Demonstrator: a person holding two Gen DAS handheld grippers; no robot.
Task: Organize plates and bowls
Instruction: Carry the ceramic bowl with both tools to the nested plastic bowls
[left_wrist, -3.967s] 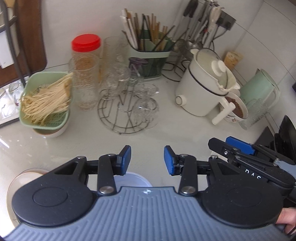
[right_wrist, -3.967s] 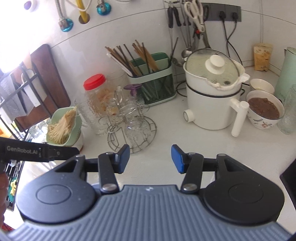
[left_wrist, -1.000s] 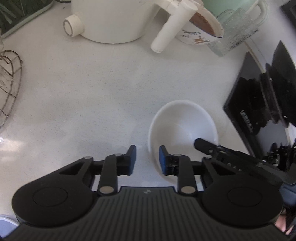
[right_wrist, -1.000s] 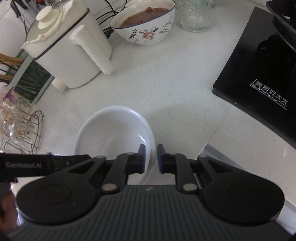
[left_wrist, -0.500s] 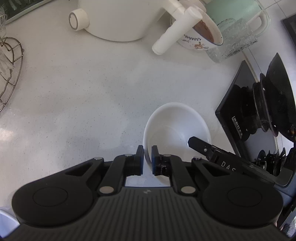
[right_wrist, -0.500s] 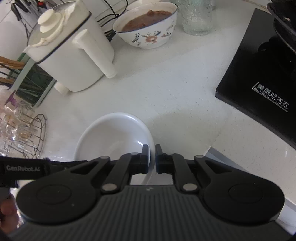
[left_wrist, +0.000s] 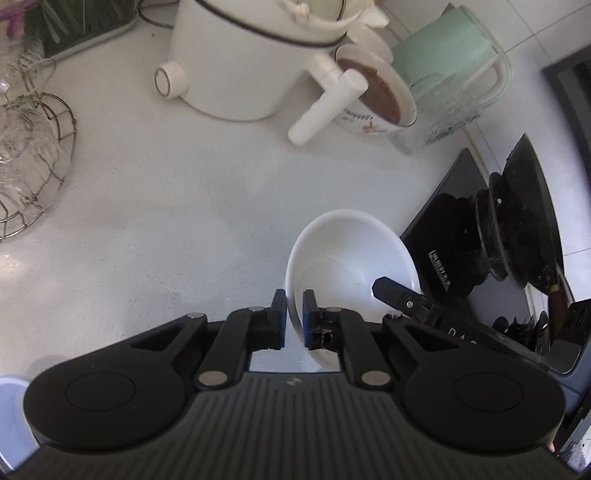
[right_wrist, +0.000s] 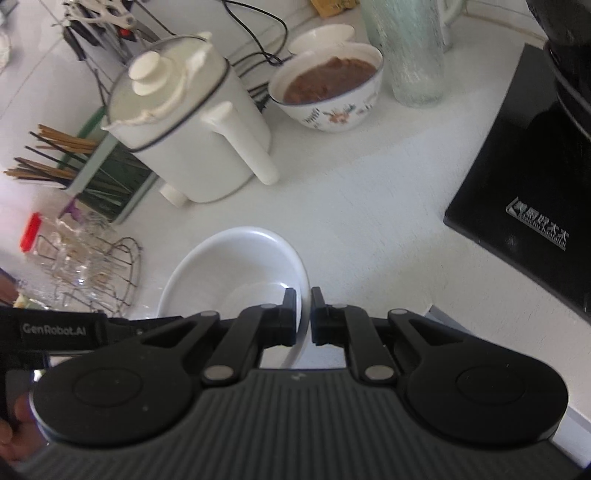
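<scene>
A plain white bowl (left_wrist: 347, 251) is held between both grippers above the white counter. My left gripper (left_wrist: 294, 319) is shut on the bowl's left rim, one pad inside and one outside. My right gripper (right_wrist: 303, 317) is shut on the bowl's (right_wrist: 236, 269) right rim in the same way. The right gripper also shows in the left wrist view (left_wrist: 402, 295), reaching in over the bowl's far side. The bowl is empty and sits tilted.
A white electric pot (left_wrist: 251, 55) stands at the back, with a flowered bowl of brown food (right_wrist: 328, 88) and a ribbed glass (right_wrist: 413, 55) beside it. A black stove (right_wrist: 535, 192) lies on the right. A wire rack of glasses (left_wrist: 26, 155) stands on the left.
Both grippers came down from the open pose to the white bowl and closed on its opposite rims. In the last half second the bowl has risen a little, with the views tilting.
</scene>
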